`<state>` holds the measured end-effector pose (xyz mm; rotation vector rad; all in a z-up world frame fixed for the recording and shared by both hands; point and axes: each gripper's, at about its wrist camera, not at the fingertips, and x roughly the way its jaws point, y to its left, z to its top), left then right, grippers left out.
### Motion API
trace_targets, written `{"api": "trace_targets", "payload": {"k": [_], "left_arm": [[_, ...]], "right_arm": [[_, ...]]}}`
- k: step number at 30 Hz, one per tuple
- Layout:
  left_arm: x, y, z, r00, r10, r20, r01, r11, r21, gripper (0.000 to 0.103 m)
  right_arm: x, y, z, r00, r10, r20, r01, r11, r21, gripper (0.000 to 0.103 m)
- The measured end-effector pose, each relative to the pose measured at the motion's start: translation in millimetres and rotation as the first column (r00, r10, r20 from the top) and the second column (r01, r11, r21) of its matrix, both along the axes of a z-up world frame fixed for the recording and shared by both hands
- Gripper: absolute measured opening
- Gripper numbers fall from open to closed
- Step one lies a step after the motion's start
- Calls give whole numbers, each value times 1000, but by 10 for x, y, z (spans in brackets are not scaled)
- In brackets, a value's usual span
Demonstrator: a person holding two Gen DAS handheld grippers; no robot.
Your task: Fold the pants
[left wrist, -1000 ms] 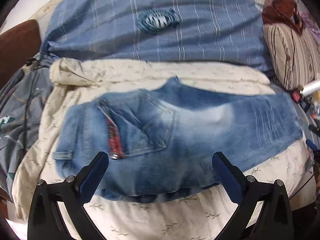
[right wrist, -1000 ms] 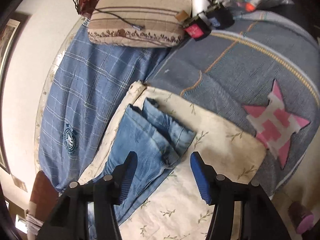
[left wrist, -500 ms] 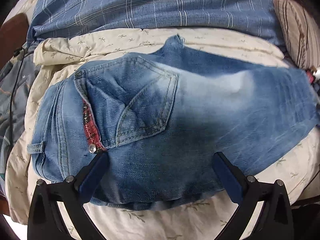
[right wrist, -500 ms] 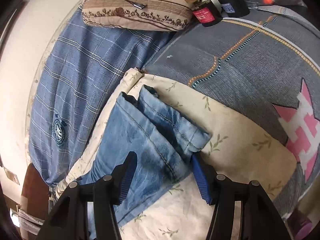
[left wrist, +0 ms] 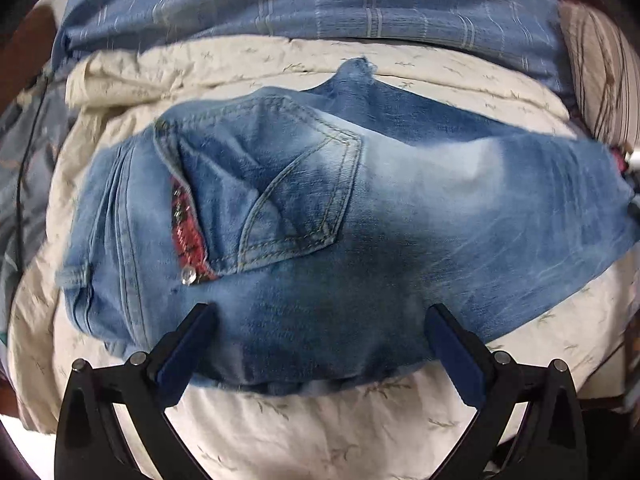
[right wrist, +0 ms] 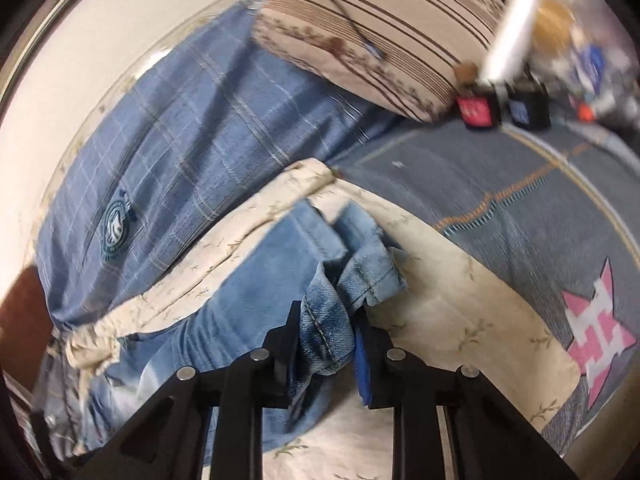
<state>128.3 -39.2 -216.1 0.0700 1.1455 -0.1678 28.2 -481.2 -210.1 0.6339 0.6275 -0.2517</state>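
1. While the jeans (left wrist: 360,240) lie flat on the cream leaf-print sheet (left wrist: 320,432) of the bed, waist end at the left of the left wrist view and back pocket (left wrist: 288,200) uppermost, the fold is judged to be only beginning.
2. The right tongs (right wrist: 326,344) have just been closing and are clenched on the bunched hem end (right wrist: 344,292) of the legs, denim being seen pressed between the pads.
3. The left tongs (left wrist: 320,344) are noted released, spread wide over the near edge below the pocket, with nothing gripped.
4. It is advised that both leg layers be kept together in the right grip, since one hem layer appears to bulge loose beside the pads.
5. It is advised that the waist end be pinned or seized by the left tongs before the hems are carried across, so that the garment is not dragged along the sheet.
6. The striped pillow (right wrist: 380,40) and the small items beyond it are judged well clear.
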Motion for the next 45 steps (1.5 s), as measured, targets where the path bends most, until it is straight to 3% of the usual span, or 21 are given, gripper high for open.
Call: {"api": "trace_targets", "payload": {"k": [7, 15, 19, 21, 25, 28, 31, 34, 36, 38, 41, 45], "left_arm": [[-7, 232, 107, 997, 43, -64, -50, 992, -120, 103], [34, 448, 198, 992, 86, -94, -103, 975, -194, 103], [70, 538, 233, 990, 99, -98, -119, 968, -222, 103], [99, 578, 242, 989, 113, -98, -132, 967, -218, 103], [117, 631, 250, 987, 138, -81, -151, 969, -196, 103], [132, 661, 232, 986, 142, -85, -157, 968, -195, 103], [132, 615, 274, 987, 139, -81, -152, 970, -192, 103], [156, 529, 401, 993, 111, -50, -119, 973, -197, 103], [178, 425, 544, 996, 88, 1, -87, 978, -190, 103], [231, 270, 688, 996, 63, 55, -52, 983, -176, 103], [355, -73, 851, 993, -9, 114, 25, 989, -143, 103], [595, -495, 895, 988, -85, 129, 98, 990, -100, 103]], "right_arm": [[134, 576, 223, 995, 103, 13, -98, 973, -209, 23], [311, 1354, 232, 954, 299, -34, -292, 893, -342, 23], [381, 1763, 183, 897, 439, -52, -430, 839, -332, 23], [425, 2027, 107, 853, 514, -88, -512, 793, -330, 23], [551, 2419, -121, 752, 630, -194, -659, 721, -213, 31], [514, 2555, -105, 726, 657, -202, -686, 676, -267, 34], [464, 2475, -52, 705, 696, -136, -707, 679, -197, 59], [347, 2343, 119, 707, 706, -31, -696, 687, -210, 59], [264, 2161, 215, 735, 677, 37, -656, 724, -213, 59], [233, 1964, 256, 783, 619, 59, -597, 775, -206, 59], [252, 1718, 214, 847, 530, 31, -517, 837, -181, 58], [369, 1631, 77, 875, 482, -53, -484, 862, -152, 52]]}}
